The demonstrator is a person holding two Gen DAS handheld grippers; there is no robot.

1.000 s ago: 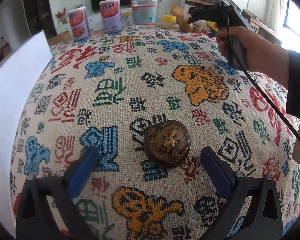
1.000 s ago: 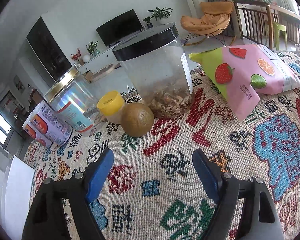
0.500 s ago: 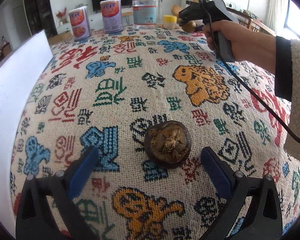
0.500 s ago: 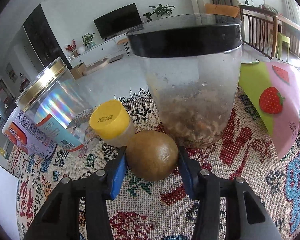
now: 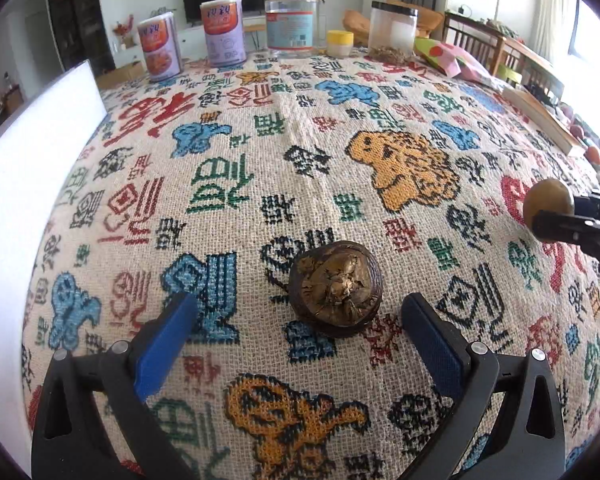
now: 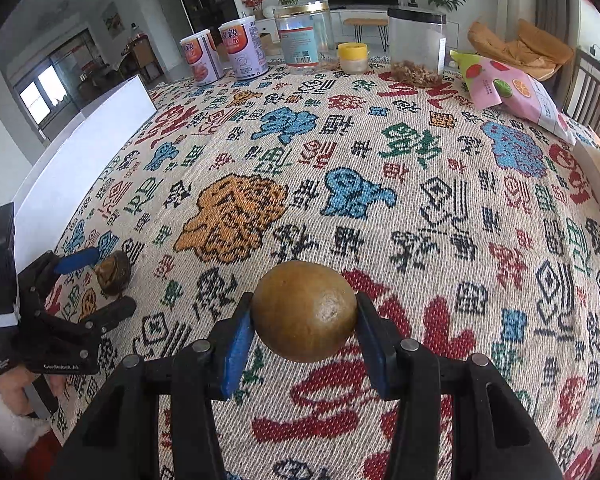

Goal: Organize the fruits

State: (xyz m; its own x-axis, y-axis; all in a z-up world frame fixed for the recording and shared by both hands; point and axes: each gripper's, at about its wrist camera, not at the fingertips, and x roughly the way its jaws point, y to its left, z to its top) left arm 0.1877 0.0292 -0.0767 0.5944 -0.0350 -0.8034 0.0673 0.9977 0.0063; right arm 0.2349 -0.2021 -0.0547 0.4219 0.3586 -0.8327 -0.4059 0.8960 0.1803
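A dark, cracked brown fruit (image 5: 334, 288) lies on the patterned tablecloth (image 5: 300, 140). It sits between the blue pads of my left gripper (image 5: 298, 308), which is open and does not touch it. A smooth round golden-brown fruit (image 6: 304, 320) is held above the cloth, with my right gripper (image 6: 304, 312) shut on it. The left wrist view shows that round fruit (image 5: 548, 200) and the right gripper (image 5: 560, 216) at the right edge. In the right wrist view the left gripper (image 6: 100, 284) and the cracked fruit (image 6: 114, 266) are at the far left.
At the back edge stand two cans (image 5: 224, 28), a gold-lidded clear jar (image 5: 290, 24), a small yellow-lidded jar (image 5: 340, 42) and a black-lidded jar (image 5: 394, 28). A pink snack bag (image 6: 512, 92) lies back right. A white board (image 5: 32, 152) borders the left side.
My right gripper closed on the round fruit beside the black-lidded jar and carried it from the back of the table to the near right. The left gripper stayed put.
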